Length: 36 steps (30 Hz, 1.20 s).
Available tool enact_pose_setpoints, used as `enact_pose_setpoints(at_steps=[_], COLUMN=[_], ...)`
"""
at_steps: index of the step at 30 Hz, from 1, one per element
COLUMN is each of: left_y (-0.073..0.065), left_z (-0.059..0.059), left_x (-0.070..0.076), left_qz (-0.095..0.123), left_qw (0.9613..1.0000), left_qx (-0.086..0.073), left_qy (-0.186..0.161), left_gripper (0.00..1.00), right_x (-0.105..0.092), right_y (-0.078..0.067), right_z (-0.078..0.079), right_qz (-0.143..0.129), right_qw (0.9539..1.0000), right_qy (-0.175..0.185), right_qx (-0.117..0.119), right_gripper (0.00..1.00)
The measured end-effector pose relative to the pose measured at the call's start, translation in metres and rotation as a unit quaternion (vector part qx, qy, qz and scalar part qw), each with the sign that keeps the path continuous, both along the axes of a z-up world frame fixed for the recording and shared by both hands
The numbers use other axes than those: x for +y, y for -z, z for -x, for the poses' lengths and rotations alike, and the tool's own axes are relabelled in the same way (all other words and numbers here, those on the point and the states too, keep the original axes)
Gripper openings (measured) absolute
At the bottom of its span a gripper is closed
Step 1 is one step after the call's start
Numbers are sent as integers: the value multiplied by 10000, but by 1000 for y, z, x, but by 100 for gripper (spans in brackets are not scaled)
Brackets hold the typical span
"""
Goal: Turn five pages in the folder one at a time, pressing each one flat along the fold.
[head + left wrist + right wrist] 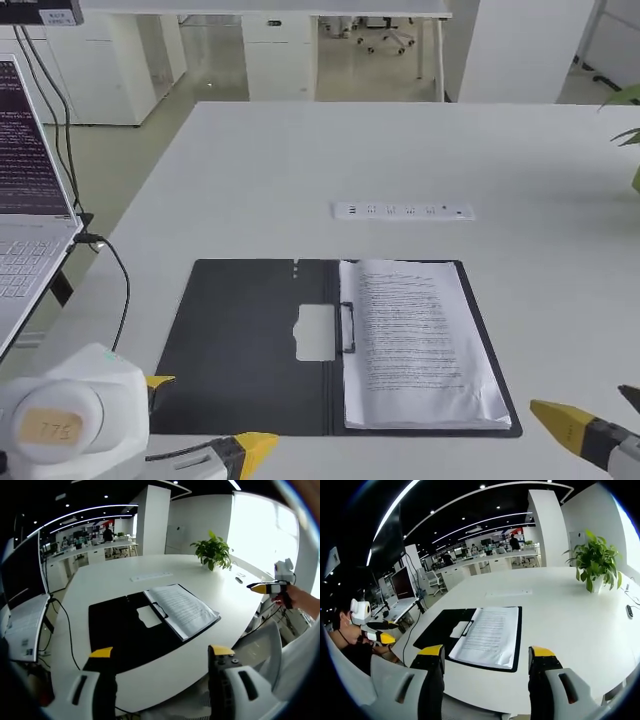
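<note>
A black folder [245, 340] lies open on the white table, with a stack of printed pages [415, 335] clipped to its right half and a white patch on the bare left cover. My left gripper [205, 415] hovers off the table's near-left edge, jaws apart and empty. In its own view the left gripper [161, 655] faces the folder [125, 627] from a distance. My right gripper [600, 415] is at the near-right corner, beside the pages. In the right gripper view the gripper [486, 652] stands open and empty short of the pages [487, 632].
An open laptop [25, 215] with a cable sits at the table's left edge. A white power strip [403, 211] lies beyond the folder. A potted plant [594, 560] stands at the far right. Desks and people are in the background.
</note>
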<state>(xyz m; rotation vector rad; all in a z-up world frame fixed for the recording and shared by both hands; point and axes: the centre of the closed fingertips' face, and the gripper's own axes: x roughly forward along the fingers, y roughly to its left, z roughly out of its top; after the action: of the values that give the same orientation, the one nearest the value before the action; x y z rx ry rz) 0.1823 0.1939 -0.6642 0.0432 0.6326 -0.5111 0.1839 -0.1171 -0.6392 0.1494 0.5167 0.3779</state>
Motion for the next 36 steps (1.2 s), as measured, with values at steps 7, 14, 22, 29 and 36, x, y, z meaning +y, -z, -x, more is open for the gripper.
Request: enact_pose_setpoints(at_steps=[7, 14, 22, 29, 36], left_y=[7, 16, 32, 49, 67], left_z=[-6, -12, -23, -32, -44], left_x=[-10, -23, -47, -77, -115], left_qz=[5, -21, 11, 14, 14], left_qw=[9999, 9995, 9984, 9959, 9910], left_qx=[-19, -25, -13, -57, -184], left_qy=[113, 299, 557, 905, 1322], left_gripper=[74, 73, 73, 71, 76], right_x=[-3, -5, -4, -4, -5], right_y=[11, 15, 22, 26, 31], right_z=[0, -2, -3, -5, -7], right_qz=[-78, -108, -140, -187, -239], right_qw=[9999, 9999, 9998, 9996, 9994], right_qy=[21, 66, 80, 175, 240], right_qx=[66, 72, 96, 114, 87], right_gripper=[67, 66, 65, 63, 63])
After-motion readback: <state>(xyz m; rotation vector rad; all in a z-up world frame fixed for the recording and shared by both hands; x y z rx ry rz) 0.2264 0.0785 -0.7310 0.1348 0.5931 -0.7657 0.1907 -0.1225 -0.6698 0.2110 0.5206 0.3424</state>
